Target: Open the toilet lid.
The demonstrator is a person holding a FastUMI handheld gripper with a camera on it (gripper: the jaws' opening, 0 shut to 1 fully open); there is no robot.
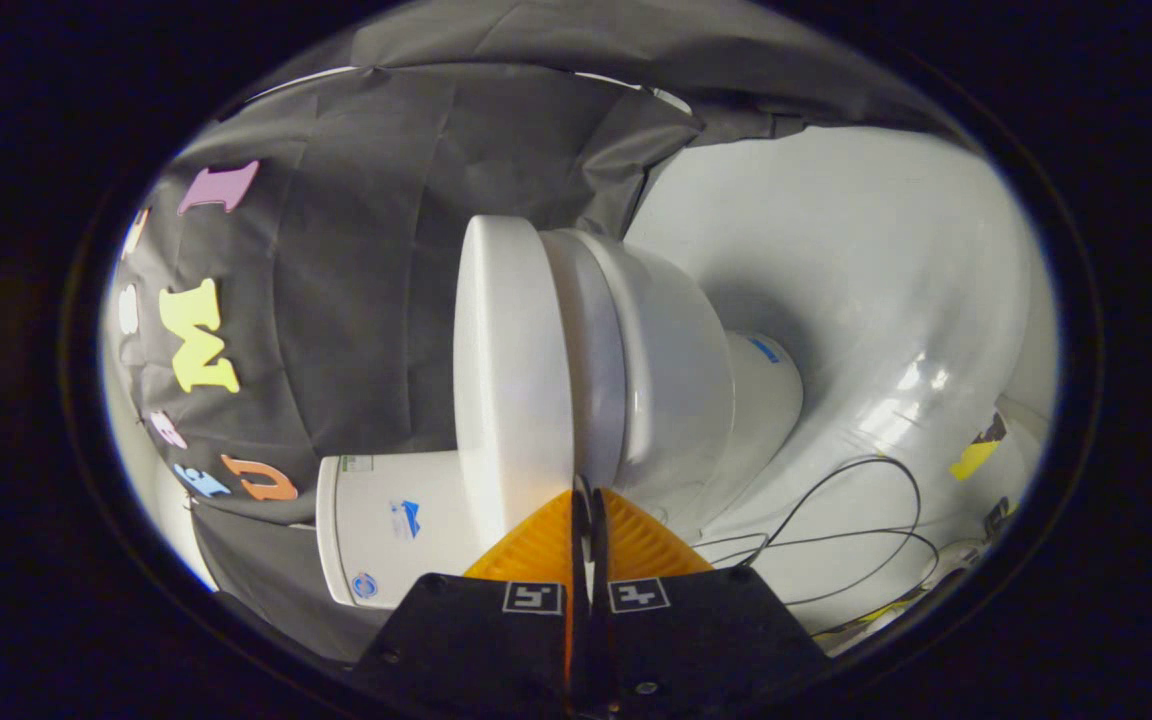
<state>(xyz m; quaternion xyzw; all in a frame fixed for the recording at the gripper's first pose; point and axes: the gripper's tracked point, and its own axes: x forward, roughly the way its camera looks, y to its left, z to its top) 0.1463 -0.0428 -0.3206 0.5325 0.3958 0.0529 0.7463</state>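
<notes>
The view is rolled sideways, so the white toilet lies across it. Its closed lid [511,370] rests flat on the seat [596,360], with the bowl [681,370] and the pedestal [761,390] beyond the seat. The tank [386,530] sits beside the lid's hinge end, close to my fingers. My gripper [584,492] is shut, its fingers pressed together with nothing visible between them. Their tips touch the seam where the lid meets the seat, near the hinge end.
The white floor [886,300] spreads out past the pedestal. Thin black cables [836,530] loop over it close to my fingers, and a yellow marker [976,455] lies further off. The black cloth wall [356,300] hangs behind the tank and the lid.
</notes>
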